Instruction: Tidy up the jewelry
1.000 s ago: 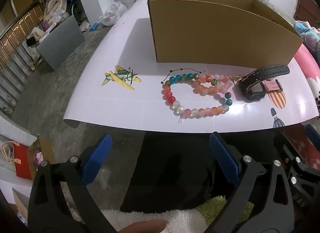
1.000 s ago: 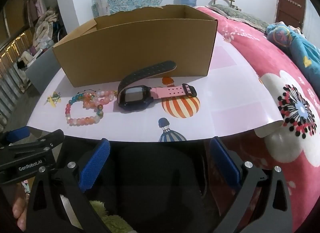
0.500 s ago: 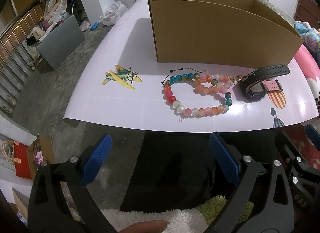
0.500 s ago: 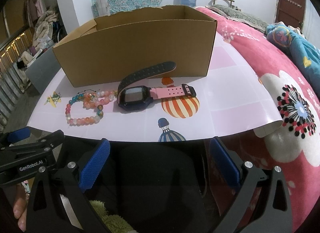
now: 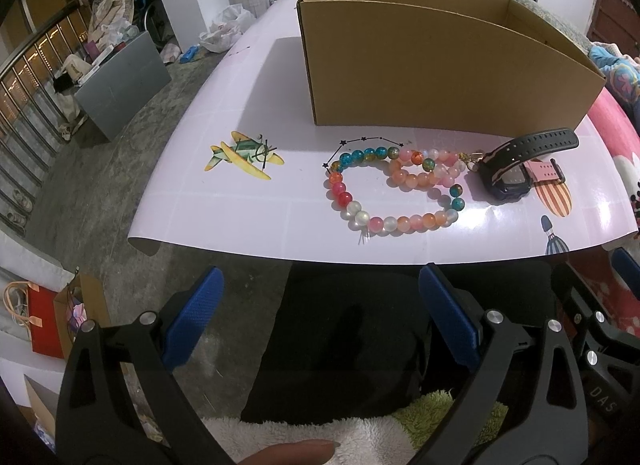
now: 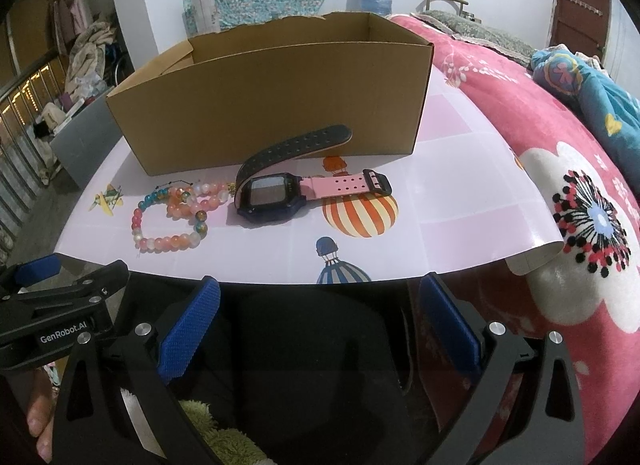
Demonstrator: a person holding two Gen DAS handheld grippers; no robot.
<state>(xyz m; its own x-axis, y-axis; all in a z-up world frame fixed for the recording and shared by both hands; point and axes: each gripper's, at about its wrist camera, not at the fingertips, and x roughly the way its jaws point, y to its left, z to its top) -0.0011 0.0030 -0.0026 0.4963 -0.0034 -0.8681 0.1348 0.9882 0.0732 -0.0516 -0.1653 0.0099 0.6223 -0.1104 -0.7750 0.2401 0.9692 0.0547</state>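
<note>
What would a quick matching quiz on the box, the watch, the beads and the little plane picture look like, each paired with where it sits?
Things:
1. cardboard box
2. watch
3. bead bracelets
4. airplane picture

Places:
A. between the plane and the watch
B. farthest left on the mat
C. at the back, behind the rest
D. beside the striped balloon picture

Pairs: 1-C, 2-D, 3-A, 4-B

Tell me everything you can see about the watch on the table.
The watch has a dark, squarish case with a grey, unlit screen facing up. One strap is pink with holes and a dark buckle end, lying flat over a striped balloon picture. The other strap, black with holes, arches up toward the cardboard box. It looks like plastic or rubber. It lies on the pale pink table cover, close beside the bead bracelets; neither hand-held gripper touches it.
</note>
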